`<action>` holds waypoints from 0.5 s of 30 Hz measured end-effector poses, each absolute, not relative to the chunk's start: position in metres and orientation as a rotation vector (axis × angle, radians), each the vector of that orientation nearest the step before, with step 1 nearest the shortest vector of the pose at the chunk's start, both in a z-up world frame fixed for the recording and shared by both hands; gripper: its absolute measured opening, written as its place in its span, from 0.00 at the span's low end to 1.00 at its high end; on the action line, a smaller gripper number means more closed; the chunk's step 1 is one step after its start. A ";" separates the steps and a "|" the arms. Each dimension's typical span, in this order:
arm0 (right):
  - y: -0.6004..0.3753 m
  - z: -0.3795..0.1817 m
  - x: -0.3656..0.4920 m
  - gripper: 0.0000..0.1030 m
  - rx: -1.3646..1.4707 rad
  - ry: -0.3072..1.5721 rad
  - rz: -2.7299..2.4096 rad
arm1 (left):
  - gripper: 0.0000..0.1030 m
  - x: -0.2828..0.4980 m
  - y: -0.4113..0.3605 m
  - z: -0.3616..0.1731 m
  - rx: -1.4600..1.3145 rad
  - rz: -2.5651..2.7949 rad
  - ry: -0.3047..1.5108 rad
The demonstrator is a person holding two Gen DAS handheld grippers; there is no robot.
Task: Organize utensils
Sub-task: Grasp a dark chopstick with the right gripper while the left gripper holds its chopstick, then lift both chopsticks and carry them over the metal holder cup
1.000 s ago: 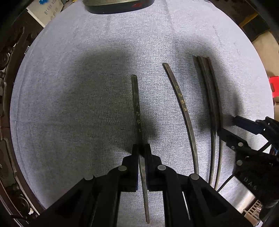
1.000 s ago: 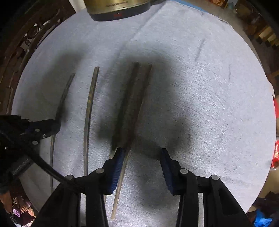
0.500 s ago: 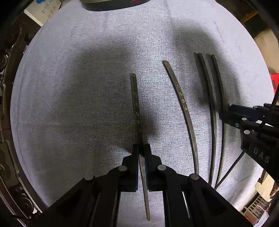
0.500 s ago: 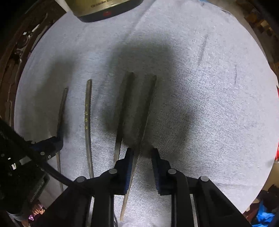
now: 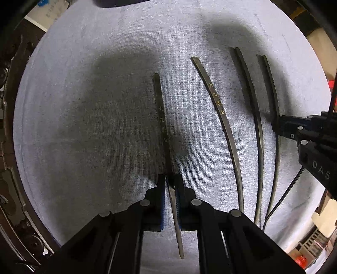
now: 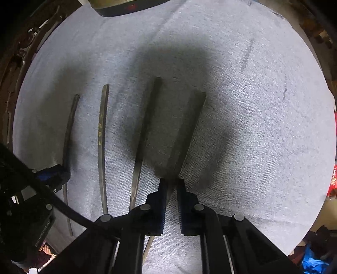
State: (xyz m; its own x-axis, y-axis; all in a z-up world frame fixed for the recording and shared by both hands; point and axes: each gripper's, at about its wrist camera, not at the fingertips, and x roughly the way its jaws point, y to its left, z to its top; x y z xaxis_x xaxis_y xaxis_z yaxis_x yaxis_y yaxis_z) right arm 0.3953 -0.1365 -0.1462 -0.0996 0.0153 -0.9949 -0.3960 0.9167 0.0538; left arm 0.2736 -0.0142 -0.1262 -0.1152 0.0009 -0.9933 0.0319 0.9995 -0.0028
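Several dark chopsticks lie side by side on a grey cloth (image 5: 84, 126). My left gripper (image 5: 170, 181) is shut on the leftmost chopstick (image 5: 162, 124), which has gold characters on it. A second lettered chopstick (image 5: 223, 120) lies just to its right, then a third chopstick (image 5: 254, 118). My right gripper (image 6: 171, 183) is shut on the rightmost chopstick (image 6: 189, 134), angled away from the third chopstick (image 6: 145, 128) beside it. The right gripper also shows in the left wrist view (image 5: 280, 124), at the right edge.
A dark and gold appliance base (image 6: 126, 6) stands at the far edge of the cloth. Dark carved wood (image 5: 8, 105) borders the round table on the left. Boxes and clutter (image 5: 316, 236) lie beyond the right edge.
My right gripper has closed on the rightmost chopstick and pulled it apart from its neighbour to the right. My left gripper keeps its hold on the leftmost chopstick.
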 end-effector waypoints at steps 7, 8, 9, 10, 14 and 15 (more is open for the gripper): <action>-0.140 -0.150 0.391 0.06 -0.299 1.664 0.346 | 0.06 0.274 -0.024 -0.126 0.013 -0.022 1.696; -0.141 -0.150 0.392 0.06 -0.291 1.668 0.346 | 0.06 0.275 -0.025 -0.127 0.018 -0.018 1.705; -0.140 -0.151 0.392 0.06 -0.301 1.676 0.345 | 0.06 0.278 -0.022 -0.129 0.026 -0.018 1.711; -0.139 -0.150 0.393 0.07 -0.310 1.679 0.340 | 0.06 0.280 -0.025 -0.130 0.035 -0.015 1.713; -0.130 -0.152 0.395 0.07 -0.359 1.682 0.321 | 0.05 0.289 -0.033 -0.131 0.048 -0.010 1.716; -0.130 -0.152 0.397 0.07 -0.351 1.687 0.316 | 0.05 0.290 -0.035 -0.132 0.047 -0.010 1.716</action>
